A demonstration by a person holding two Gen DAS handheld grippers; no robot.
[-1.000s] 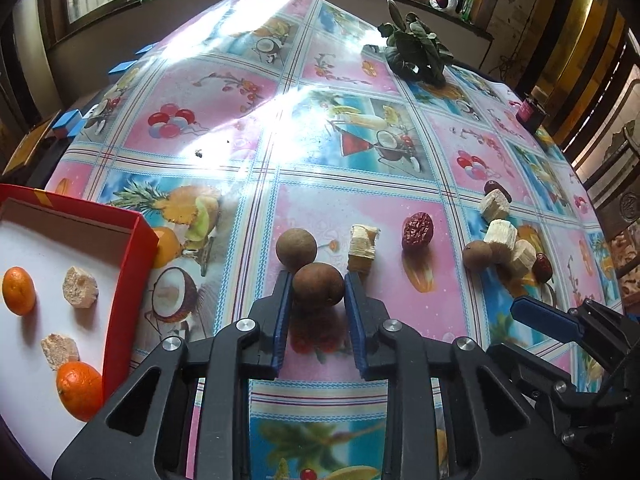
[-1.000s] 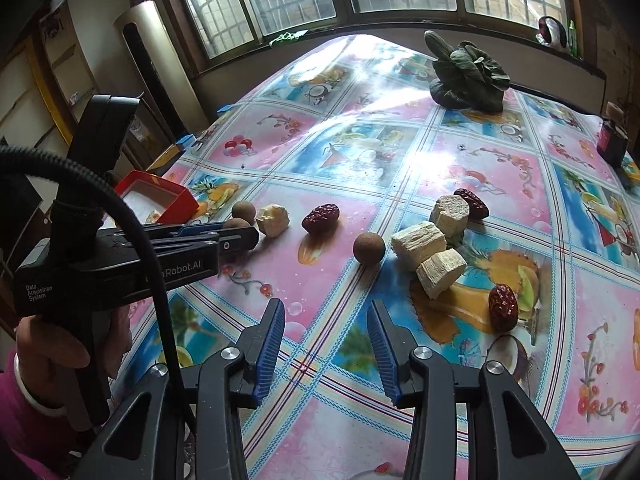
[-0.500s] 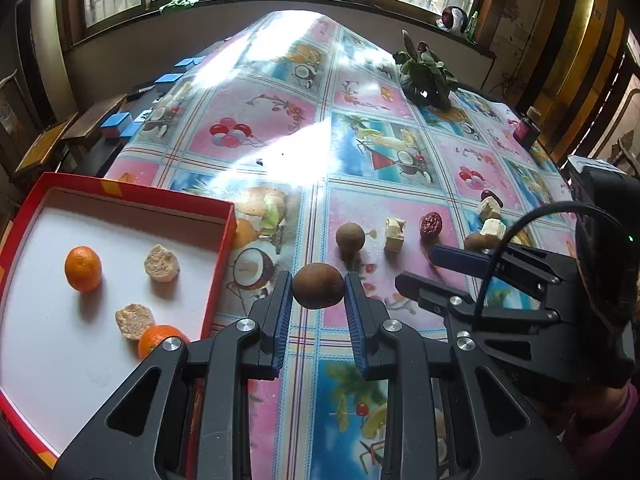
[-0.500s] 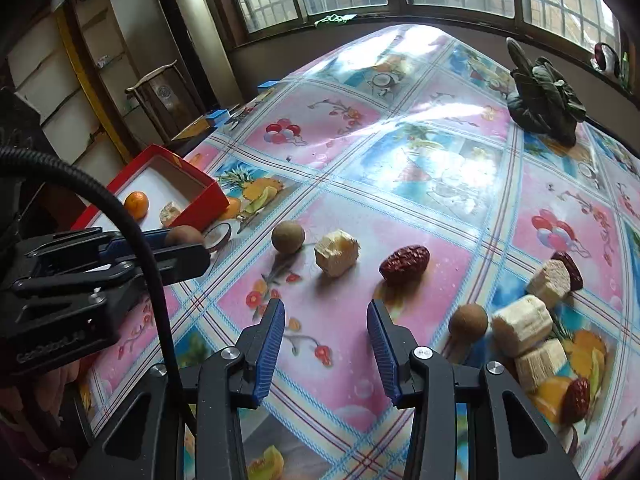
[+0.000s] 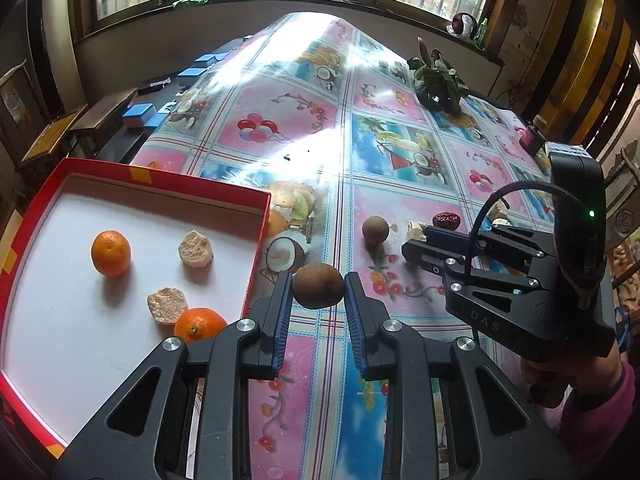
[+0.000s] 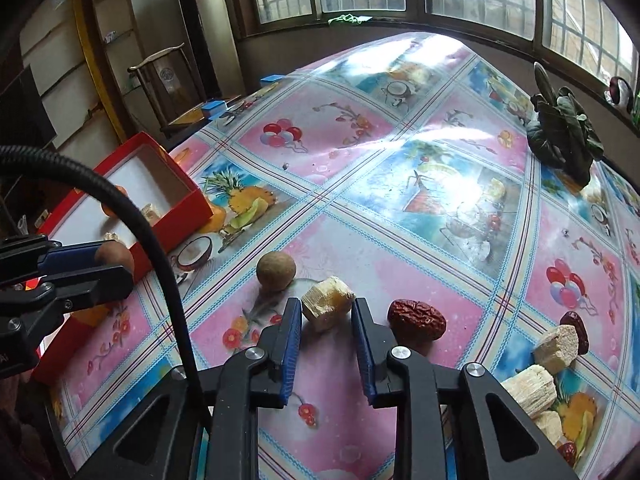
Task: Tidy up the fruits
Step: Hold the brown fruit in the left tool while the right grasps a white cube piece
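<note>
My left gripper (image 5: 318,294) is shut on a brown round fruit (image 5: 318,285) and holds it above the table, just right of the red tray (image 5: 256,240). The tray holds two oranges (image 5: 111,253) and two pale chunks (image 5: 195,243). My right gripper (image 6: 326,316) is open, its fingers on either side of a pale yellowish chunk (image 6: 326,307) that lies on the table. A second brown round fruit (image 6: 276,271) lies just left of the chunk and a red date (image 6: 416,319) just right of it.
More pale chunks (image 6: 528,388) and dates (image 6: 576,330) lie at the right. A dark green leafy bundle (image 6: 564,136) sits far back. A small dark bottle (image 5: 532,134) stands near the table's right edge. Chairs and blue boxes (image 5: 138,114) stand beyond the left edge.
My left gripper has carried the brown fruit up and left toward the red tray. My right gripper has moved forward until its open fingers flank the pale chunk.
</note>
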